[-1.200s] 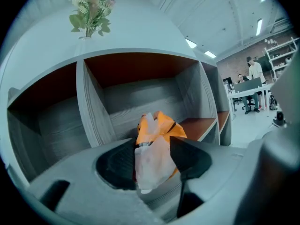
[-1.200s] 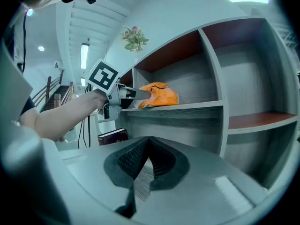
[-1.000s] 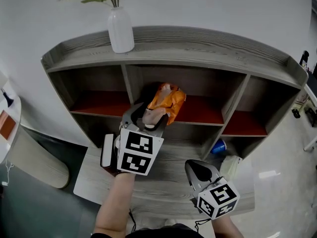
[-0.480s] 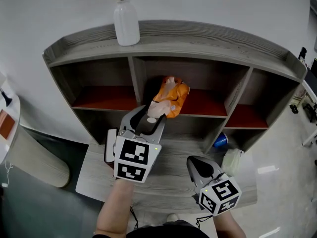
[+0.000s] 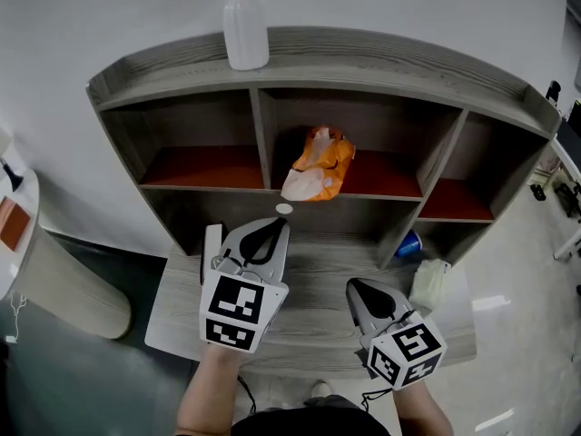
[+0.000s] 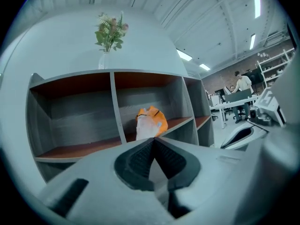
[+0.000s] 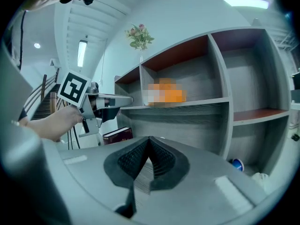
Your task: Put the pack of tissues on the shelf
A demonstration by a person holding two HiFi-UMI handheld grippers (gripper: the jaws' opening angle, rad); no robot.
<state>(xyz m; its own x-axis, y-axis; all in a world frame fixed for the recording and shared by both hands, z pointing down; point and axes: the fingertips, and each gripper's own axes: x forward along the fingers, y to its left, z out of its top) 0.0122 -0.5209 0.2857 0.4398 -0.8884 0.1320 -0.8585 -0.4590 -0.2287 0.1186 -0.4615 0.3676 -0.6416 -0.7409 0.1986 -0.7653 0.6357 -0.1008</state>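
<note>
The orange and white pack of tissues (image 5: 318, 163) lies on the red floor of the shelf's middle compartment (image 5: 381, 187), leaning over its front edge. It also shows in the left gripper view as the pack (image 6: 151, 123) and, blurred, in the right gripper view (image 7: 166, 95). My left gripper (image 5: 278, 224) is in front of and below the pack, apart from it. Its jaws have just been closing and now meet with nothing between them (image 6: 153, 140). My right gripper (image 5: 354, 285) hovers over the desk at the lower right, shut and empty (image 7: 149, 138).
A white vase (image 5: 246, 30) with a plant stands on the shelf's top board (image 5: 390, 62). A book (image 5: 211, 246) stands at the desk's left by my left gripper. A blue cup (image 5: 408, 243) and a crumpled white thing (image 5: 428, 284) sit at the desk's right.
My left gripper has drawn back out of the middle compartment toward me and its jaws have closed empty. The pack of tissues stays on the shelf. The right gripper has barely shifted.
</note>
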